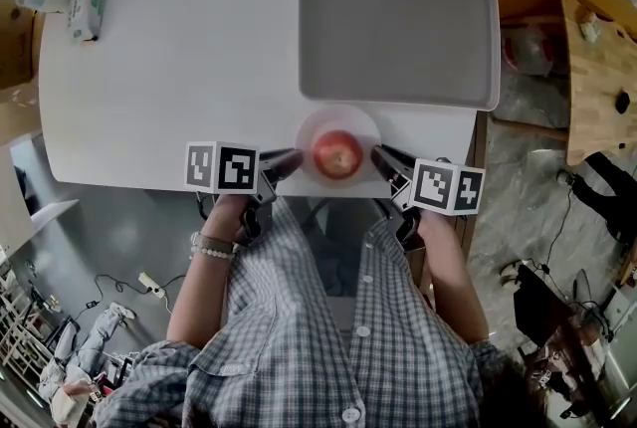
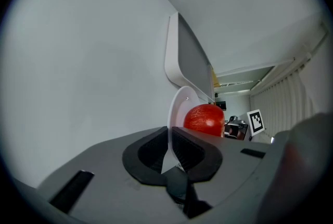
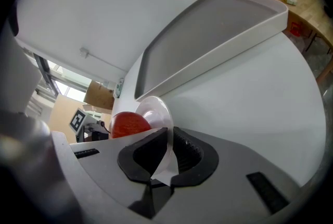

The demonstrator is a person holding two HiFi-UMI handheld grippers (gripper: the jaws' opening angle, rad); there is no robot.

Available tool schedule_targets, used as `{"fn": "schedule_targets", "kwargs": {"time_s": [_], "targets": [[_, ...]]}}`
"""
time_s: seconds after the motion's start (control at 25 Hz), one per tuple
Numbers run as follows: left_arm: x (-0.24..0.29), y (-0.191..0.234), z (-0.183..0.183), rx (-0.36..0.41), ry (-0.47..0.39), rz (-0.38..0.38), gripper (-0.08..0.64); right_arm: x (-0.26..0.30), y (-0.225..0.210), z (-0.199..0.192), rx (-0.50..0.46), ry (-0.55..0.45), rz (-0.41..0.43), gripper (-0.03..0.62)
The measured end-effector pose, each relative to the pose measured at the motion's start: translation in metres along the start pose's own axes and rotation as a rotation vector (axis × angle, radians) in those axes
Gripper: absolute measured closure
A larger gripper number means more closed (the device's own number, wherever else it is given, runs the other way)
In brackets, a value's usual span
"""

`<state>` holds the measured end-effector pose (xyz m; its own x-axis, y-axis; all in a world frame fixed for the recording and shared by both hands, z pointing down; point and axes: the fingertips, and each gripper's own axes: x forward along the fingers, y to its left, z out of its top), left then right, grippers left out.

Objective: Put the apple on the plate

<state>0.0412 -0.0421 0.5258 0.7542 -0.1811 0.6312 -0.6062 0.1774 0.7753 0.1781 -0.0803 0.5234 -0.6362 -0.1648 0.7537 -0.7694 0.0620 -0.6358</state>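
Observation:
A red apple sits on a small clear plate at the near edge of the white table. My left gripper is shut on the plate's left rim and my right gripper is shut on its right rim. In the left gripper view the thin plate runs edge-on between the black pads of the left gripper, with the apple just beyond. The right gripper view has the plate pinched in the right gripper, and the apple to its left. Whether the plate rests on the table I cannot tell.
A large grey tray lies just behind the plate, taking up the table's far right. A pack of wipes lies at the far left corner. Wooden furniture stands to the right of the table.

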Motion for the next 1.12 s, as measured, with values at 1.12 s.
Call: {"fn": "schedule_targets", "kwargs": {"time_s": [1.12], "targets": [[-0.002, -0.068, 0.066, 0.033, -0.106, -0.106, 0.532, -0.040, 0.010, 0.083, -0.009, -0.065, 0.091, 0.549]]}}
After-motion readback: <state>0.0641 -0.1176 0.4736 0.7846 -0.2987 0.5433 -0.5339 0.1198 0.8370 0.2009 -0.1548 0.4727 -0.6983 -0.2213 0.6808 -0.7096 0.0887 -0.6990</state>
